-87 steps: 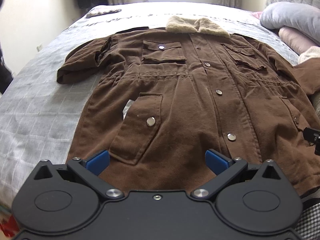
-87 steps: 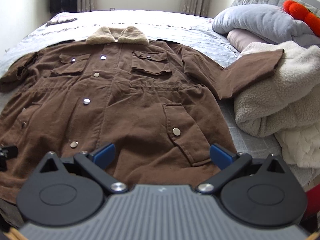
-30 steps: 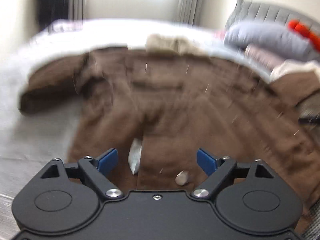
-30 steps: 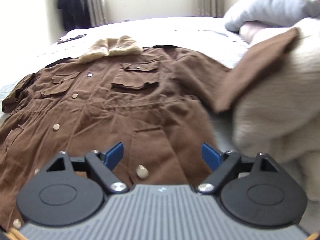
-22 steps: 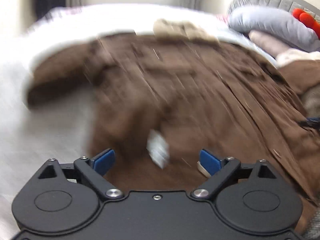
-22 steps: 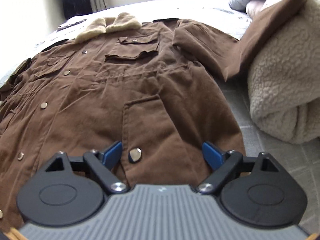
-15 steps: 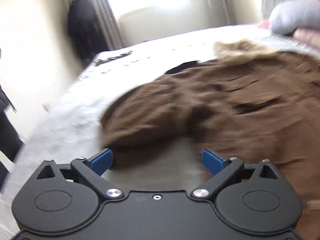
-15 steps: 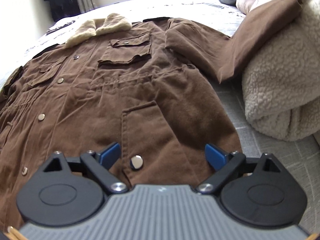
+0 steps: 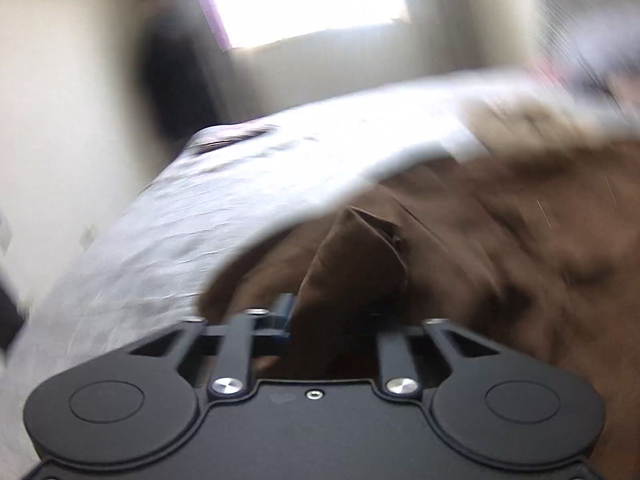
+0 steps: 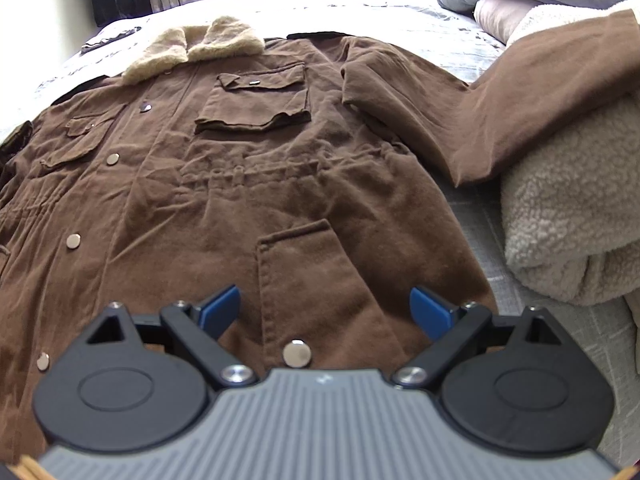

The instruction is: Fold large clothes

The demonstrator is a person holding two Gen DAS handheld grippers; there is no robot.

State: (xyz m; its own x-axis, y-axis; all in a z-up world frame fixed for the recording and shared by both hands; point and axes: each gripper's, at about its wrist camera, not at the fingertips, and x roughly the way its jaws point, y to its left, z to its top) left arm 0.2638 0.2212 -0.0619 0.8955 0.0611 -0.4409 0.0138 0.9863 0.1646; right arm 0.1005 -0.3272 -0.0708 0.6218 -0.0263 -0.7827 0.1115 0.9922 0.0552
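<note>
coat [image 10: 248, 184] lies flat on bed [image 10: 460, 44]. left gripper [image 9: 332, 312] jaws closing, pinching a sleeve [image 9: 356, 264] fold. right gripper [image 10: 324, 308] jaws spread above the hem.

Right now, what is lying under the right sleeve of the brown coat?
The cuff end of the right sleeve rests on a cream fleece blanket; nearer the shoulder it lies on the grey bedspread. What the blanket itself covers stays hidden.
</note>
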